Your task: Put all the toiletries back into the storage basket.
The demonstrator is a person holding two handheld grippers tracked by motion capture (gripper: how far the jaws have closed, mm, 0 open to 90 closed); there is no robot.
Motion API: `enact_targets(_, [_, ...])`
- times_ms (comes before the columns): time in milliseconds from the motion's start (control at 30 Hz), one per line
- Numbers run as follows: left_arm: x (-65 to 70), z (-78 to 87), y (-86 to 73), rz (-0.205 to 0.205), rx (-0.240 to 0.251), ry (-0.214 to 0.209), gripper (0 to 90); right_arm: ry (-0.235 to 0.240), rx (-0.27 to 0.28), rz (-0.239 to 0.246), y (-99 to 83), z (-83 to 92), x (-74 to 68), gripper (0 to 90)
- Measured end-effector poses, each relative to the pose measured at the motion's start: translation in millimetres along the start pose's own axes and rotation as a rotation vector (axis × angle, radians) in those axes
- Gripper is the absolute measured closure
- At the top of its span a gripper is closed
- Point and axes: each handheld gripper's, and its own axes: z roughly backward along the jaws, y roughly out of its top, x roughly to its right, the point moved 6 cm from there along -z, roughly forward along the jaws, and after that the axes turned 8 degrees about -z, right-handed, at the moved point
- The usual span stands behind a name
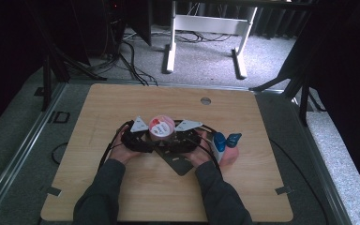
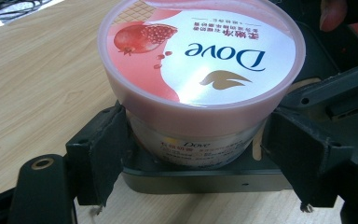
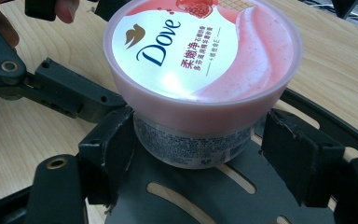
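A lab-like recording space, light wooden table point(image 1: 122, 187) with a cable hole on grey carpet point(image 1: 206, 56), dark curtains around the edges, black stand legs point(image 1: 51, 70), loose cables point(image 1: 131, 61) trailing on the floor, white desk frame point(image 1: 206, 28) behind

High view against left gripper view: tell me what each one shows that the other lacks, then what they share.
High view alone: the blue-handled item on the table to the right of the person's right hand, the round hole near the wooden table's far edge, the white desk frame on the floor beyond, and both forearms. Left gripper view alone: the jar's Dove wordmark, the pomegranate picture on the lid, and the left tool with its jaws on either side of the jar's clear body. Both: the pink-lidded Dove jar and the wooden table.
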Motion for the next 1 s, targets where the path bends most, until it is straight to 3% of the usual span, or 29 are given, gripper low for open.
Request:
enact_targets(367, [-0.5, -5.3, -7.9, 0.001, -0.033, 0.011, 22.5, 0.002, -0.030, -0.012, -6.0, -9.0, 0.4, 26.2])
enact_targets(833, [1.5, -9.5, -16.0, 0.020, -0.040, 0.016, 24.4, -0.019, -0.064, 0.007, -15.0, -16.7, -0.1, 28.2])
enact_targets(1000, [1.9, -9.2, -16.3, 0.026, -0.037, 0.023, 25.7, -0.024, -0.062, -0.008, -15.8, -16.7, -0.8, 29.1])
